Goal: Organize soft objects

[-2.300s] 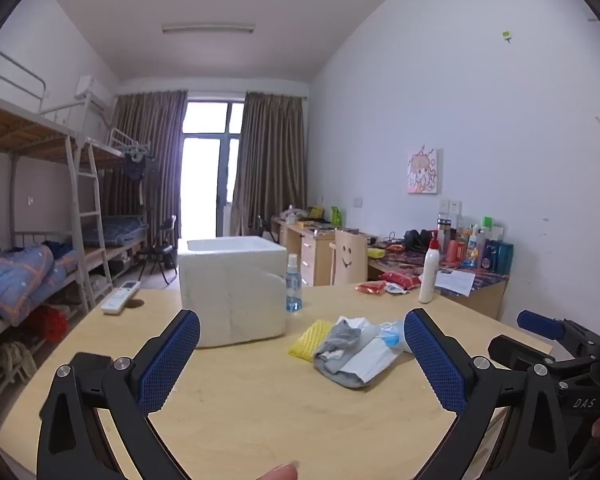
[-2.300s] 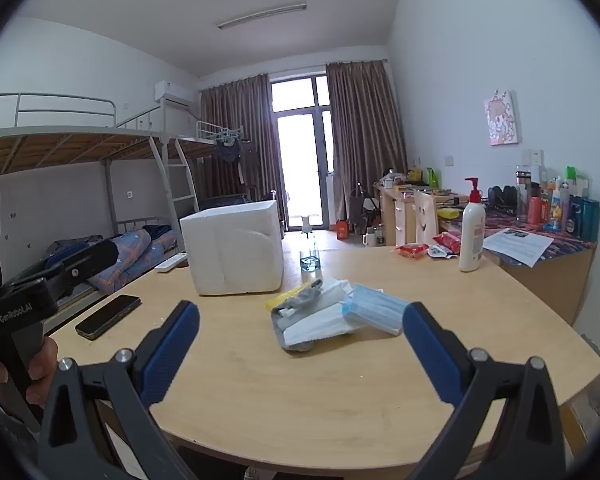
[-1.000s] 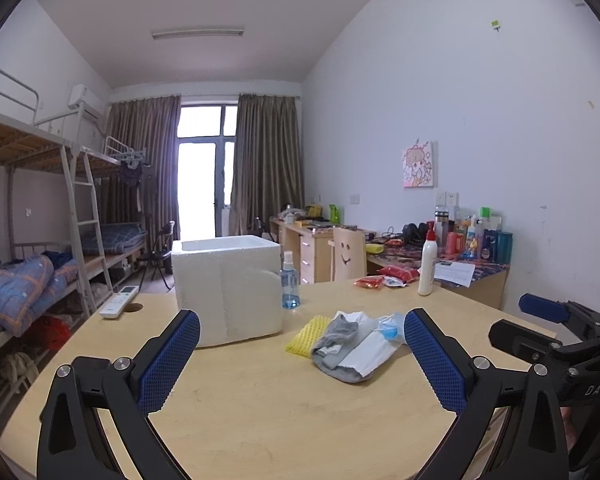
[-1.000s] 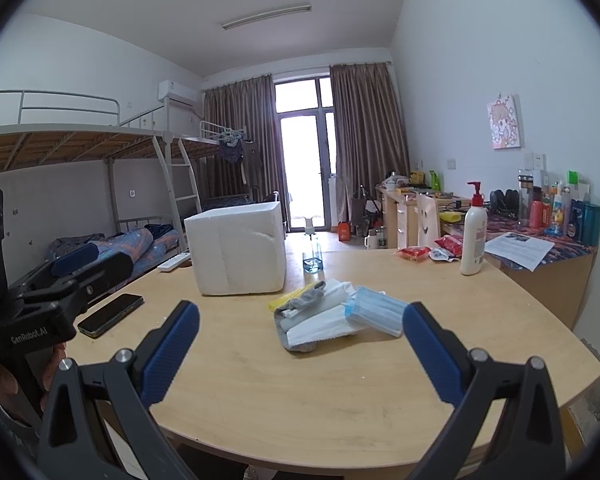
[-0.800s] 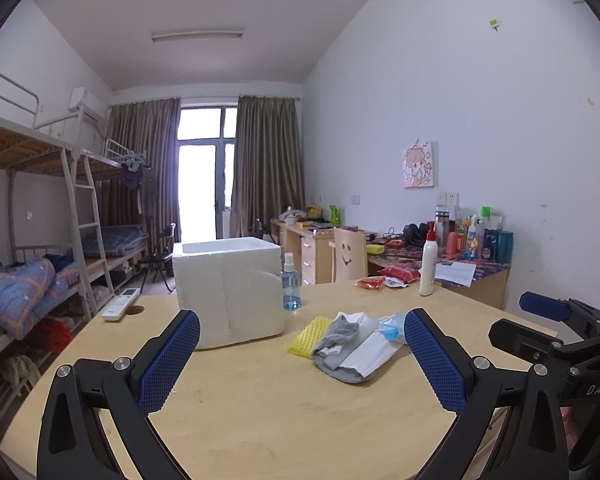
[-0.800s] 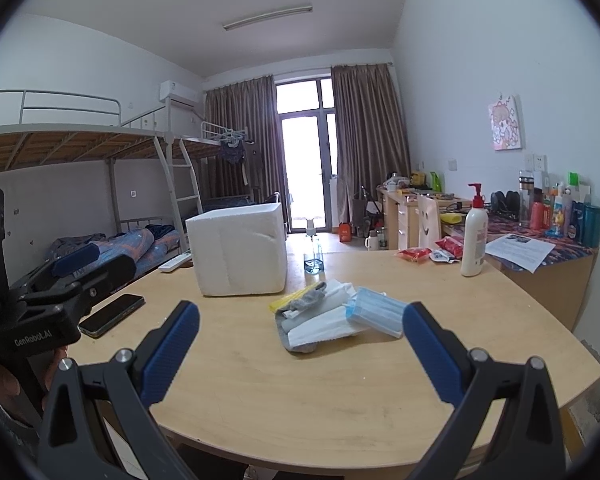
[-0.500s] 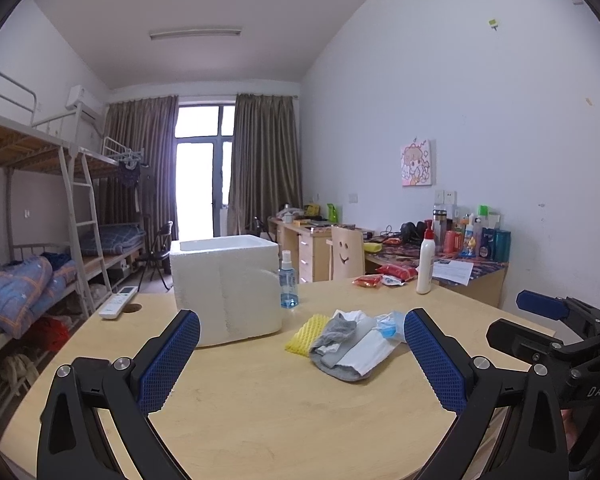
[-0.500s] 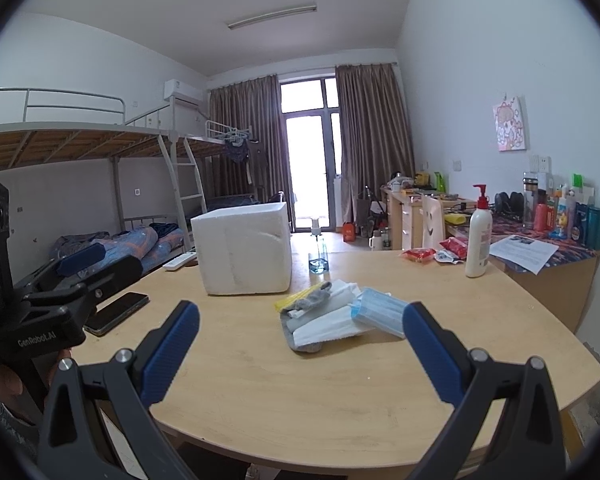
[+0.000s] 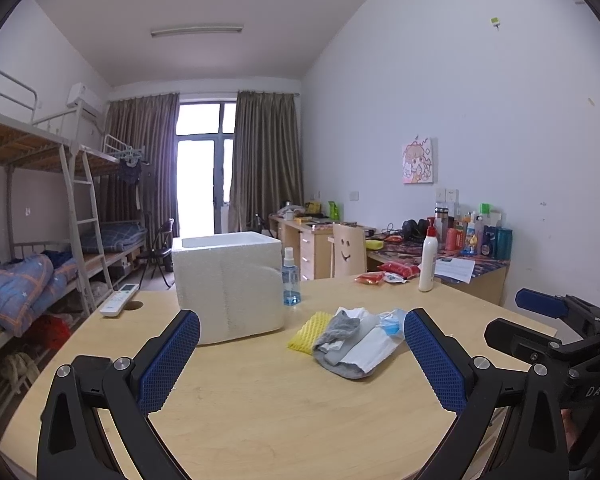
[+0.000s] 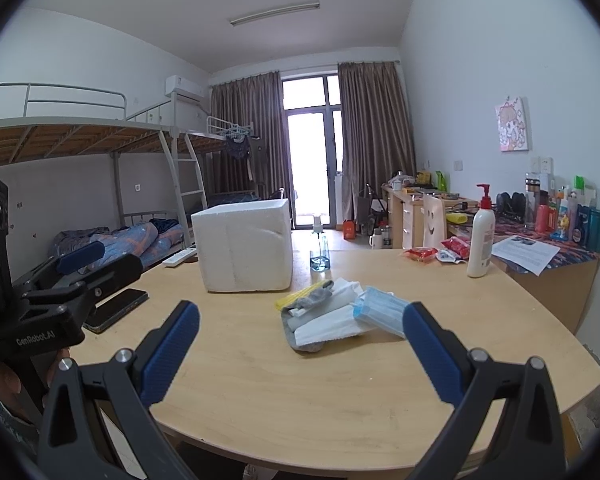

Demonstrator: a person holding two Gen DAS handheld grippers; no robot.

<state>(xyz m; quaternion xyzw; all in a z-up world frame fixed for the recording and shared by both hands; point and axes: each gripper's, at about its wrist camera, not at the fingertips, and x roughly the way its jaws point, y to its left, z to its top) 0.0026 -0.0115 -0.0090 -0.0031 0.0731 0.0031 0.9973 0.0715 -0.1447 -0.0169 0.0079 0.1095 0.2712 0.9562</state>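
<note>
A pile of soft things lies mid-table: a yellow sponge (image 9: 309, 333), a grey sock (image 9: 339, 328), white cloths (image 9: 370, 350) and a blue face mask (image 10: 380, 312). The pile also shows in the right wrist view (image 10: 324, 320). A white foam box (image 9: 227, 280) stands open-topped to the pile's left, also in the right wrist view (image 10: 244, 245). My left gripper (image 9: 300, 354) is open and empty, short of the pile. My right gripper (image 10: 300, 350) is open and empty, near the table's front edge.
A round wooden table (image 9: 280, 408) holds a spray bottle (image 9: 290, 282), a lotion pump bottle (image 10: 482, 246), red snack packets (image 10: 420, 254), a remote (image 9: 118, 305) and a phone (image 10: 118, 308). Bunk beds stand left, a cluttered desk (image 10: 540, 248) right.
Both grippers have drifted slightly; the views shifted a little, with the pile and box keeping their places. Both grippers stay open and empty.
</note>
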